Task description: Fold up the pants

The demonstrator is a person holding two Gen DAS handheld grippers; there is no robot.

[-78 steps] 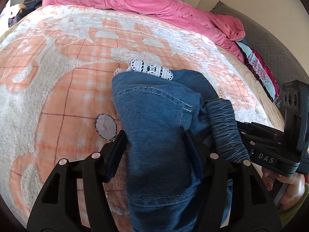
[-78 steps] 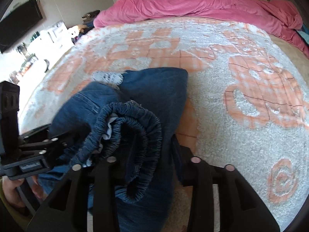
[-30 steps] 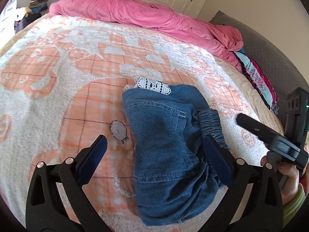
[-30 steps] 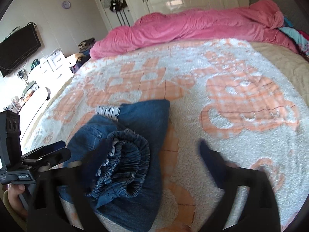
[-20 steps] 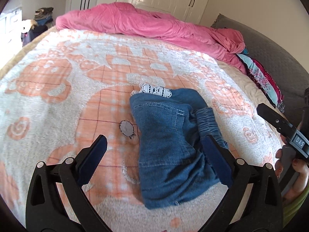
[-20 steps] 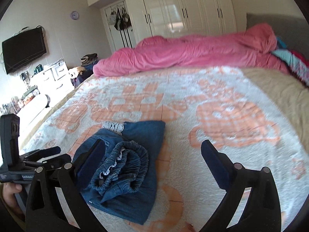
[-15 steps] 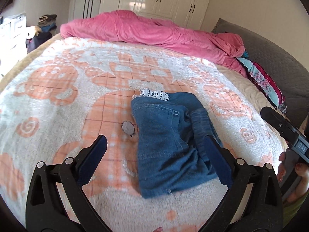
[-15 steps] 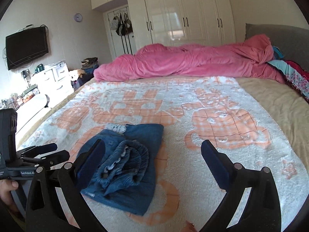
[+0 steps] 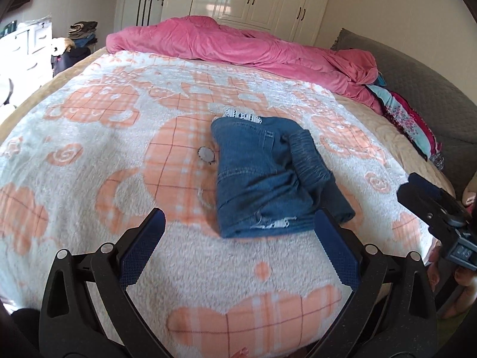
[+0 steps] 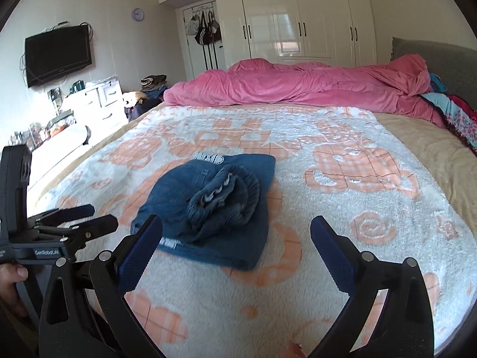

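Note:
The blue denim pants (image 9: 268,176) lie folded into a compact bundle on the orange-and-white blanket (image 9: 104,155), elastic waistband bunched on top and a white lace trim at the far end. In the right wrist view the pants (image 10: 208,205) sit just beyond my fingers. My left gripper (image 9: 238,238) is open and empty, drawn back short of the bundle. My right gripper (image 10: 235,241) is open too, holding nothing. Each gripper appears in the other's view, held in a hand: the right gripper (image 9: 432,208) at the right edge, the left gripper (image 10: 74,223) at the left edge.
A pink duvet (image 9: 238,44) is heaped along the bed's far side, with patterned bedding (image 9: 408,125) and a grey headboard (image 9: 423,86) to the right. White wardrobes (image 10: 298,21), a wall TV (image 10: 56,53) and a white dresser (image 10: 98,104) stand beyond the bed.
Both grippers were shut on the pants, then let go and opened. They have pulled back and up toward the bed's near edge, leaving the folded bundle lying on the blanket.

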